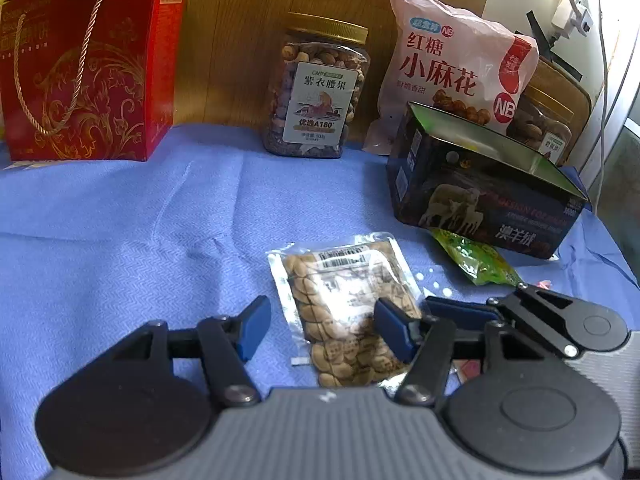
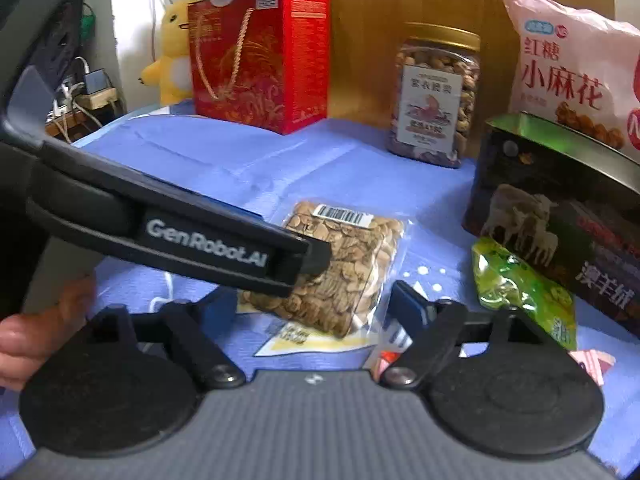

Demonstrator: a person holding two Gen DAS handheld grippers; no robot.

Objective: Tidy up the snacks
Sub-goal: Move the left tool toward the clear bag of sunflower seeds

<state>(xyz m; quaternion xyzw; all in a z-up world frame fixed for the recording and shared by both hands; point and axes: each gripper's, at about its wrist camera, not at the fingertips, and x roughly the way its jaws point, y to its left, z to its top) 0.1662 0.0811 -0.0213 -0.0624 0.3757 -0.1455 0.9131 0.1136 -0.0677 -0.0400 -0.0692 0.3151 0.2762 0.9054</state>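
Both tongs are apart around the clear flat bag of pale beans on the blue counter. Left tongs and right tongs crowd together; they could bump and push the bag away.

Left gripper hovers over clear nut packet on blue cloth, jaws apart, packet between them, ungripped. Behind: red gift box, nut jar, pink bag.

wooden wall, blue tablecloth, daylight
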